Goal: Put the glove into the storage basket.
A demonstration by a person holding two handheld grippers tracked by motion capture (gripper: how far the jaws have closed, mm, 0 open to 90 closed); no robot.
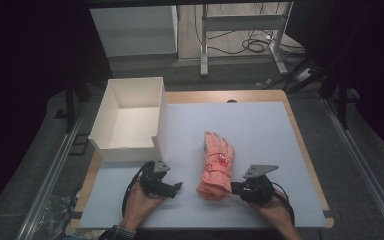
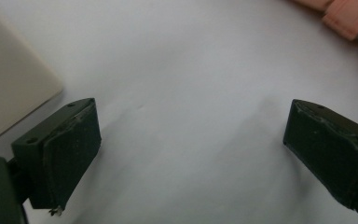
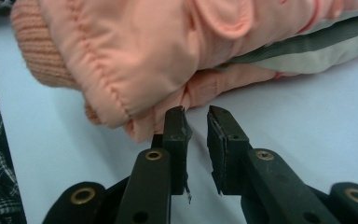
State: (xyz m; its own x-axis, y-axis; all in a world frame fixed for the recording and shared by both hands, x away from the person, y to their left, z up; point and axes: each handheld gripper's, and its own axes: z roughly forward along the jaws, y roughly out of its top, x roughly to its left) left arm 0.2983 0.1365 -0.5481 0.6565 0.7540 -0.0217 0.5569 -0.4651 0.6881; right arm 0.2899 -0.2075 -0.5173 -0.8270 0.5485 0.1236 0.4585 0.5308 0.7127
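Observation:
A pink padded winter glove point(image 1: 216, 165) lies on the white mat point(image 1: 265, 130), its fingers pointing away and its knit cuff toward the person. My right gripper point(image 1: 234, 188) sits low on the mat at the glove's cuff end, on its right side. In the right gripper view the jaws point(image 3: 196, 116) stand a narrow gap apart with nothing between them, their tips just short of the glove's point(image 3: 135, 56) lower edge. My left gripper point(image 1: 177, 187) rests left of the glove, open wide point(image 2: 191, 149) over bare mat, with the glove point(image 2: 349, 18) at the upper right.
An open white cardboard box point(image 1: 130, 148) stands at the mat's back left, and its corner point(image 2: 9, 88) is close to the left jaw. The wooden table edge point(image 1: 305, 150) borders the mat. Table legs and cables lie on the floor beyond.

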